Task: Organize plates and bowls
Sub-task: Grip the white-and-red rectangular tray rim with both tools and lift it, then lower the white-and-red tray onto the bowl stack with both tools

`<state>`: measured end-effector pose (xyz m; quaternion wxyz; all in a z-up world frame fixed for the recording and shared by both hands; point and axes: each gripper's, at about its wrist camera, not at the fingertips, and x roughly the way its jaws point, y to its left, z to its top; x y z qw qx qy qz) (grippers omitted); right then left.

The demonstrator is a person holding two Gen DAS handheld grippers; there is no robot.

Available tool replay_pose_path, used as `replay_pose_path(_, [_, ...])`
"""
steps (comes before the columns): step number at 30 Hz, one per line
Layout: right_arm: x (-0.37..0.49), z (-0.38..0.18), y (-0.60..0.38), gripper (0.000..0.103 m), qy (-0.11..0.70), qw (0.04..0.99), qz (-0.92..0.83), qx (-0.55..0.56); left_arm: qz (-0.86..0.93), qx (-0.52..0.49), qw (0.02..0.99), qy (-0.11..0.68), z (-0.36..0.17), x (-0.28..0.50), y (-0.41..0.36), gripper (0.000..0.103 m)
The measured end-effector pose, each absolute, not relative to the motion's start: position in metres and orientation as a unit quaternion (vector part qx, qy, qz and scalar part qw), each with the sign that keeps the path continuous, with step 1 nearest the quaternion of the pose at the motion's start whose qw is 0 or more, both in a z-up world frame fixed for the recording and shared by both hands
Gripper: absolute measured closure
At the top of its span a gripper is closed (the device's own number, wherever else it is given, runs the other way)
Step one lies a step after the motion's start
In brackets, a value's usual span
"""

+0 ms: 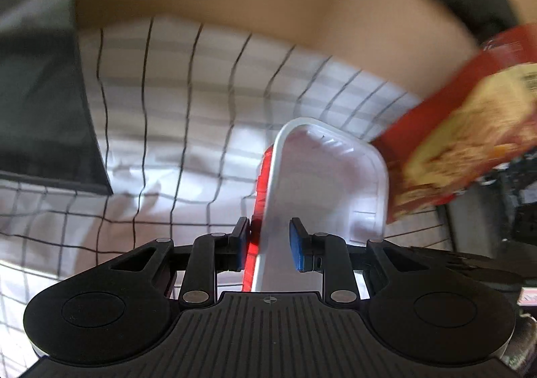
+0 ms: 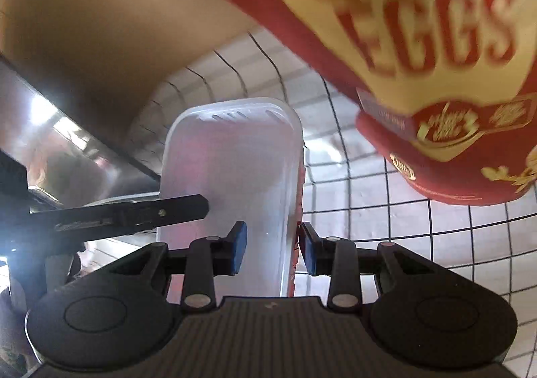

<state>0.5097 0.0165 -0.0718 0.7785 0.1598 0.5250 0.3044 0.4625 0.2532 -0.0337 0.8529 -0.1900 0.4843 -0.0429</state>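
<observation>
Left wrist view shows your left gripper [image 1: 268, 244] with its blue pads on either side of one long rim of a white tray [image 1: 322, 183] that has a red underside; the left pad presses the red outer face, while the right pad sits inside the tray, and blur keeps you from telling whether it touches the wall. So the jaws stand narrow around the rim, and the tray is off the checked tablecloth [image 1: 174, 103] that covers the surface below. A red and yellow box [image 1: 470, 129] is just beside the tray's far right edge, tilted and blurred. A dark panel [image 1: 40, 103] fills the left of this view. In the right wrist view your right gripper [image 2: 272, 249] straddles the opposite long rim of the same tray [image 2: 231, 160]; its jaws are nearly closed, pinching the wall with one pad inside and one on the red outside. One dark finger [image 2: 134, 210] of the left gripper reaches in from the left over the tray's other side. The box [image 2: 419, 52], printed with "EGGS", looms at the upper right above the tablecloth [image 2: 402, 227].
</observation>
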Motion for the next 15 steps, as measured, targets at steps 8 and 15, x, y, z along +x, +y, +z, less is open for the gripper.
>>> replay_pose_path(8, [0.446, 0.012, 0.005, 0.069, 0.494, 0.787, 0.347, 0.129, -0.044, -0.183, 0.868, 0.46, 0.049, 0.386, 0.24, 0.073])
replay_pose_path(15, [0.392, 0.026, 0.01, 0.068, 0.505, 0.774, 0.369, 0.096, -0.064, -0.198, 0.855, 0.474, 0.047, 0.324, 0.252, 0.072])
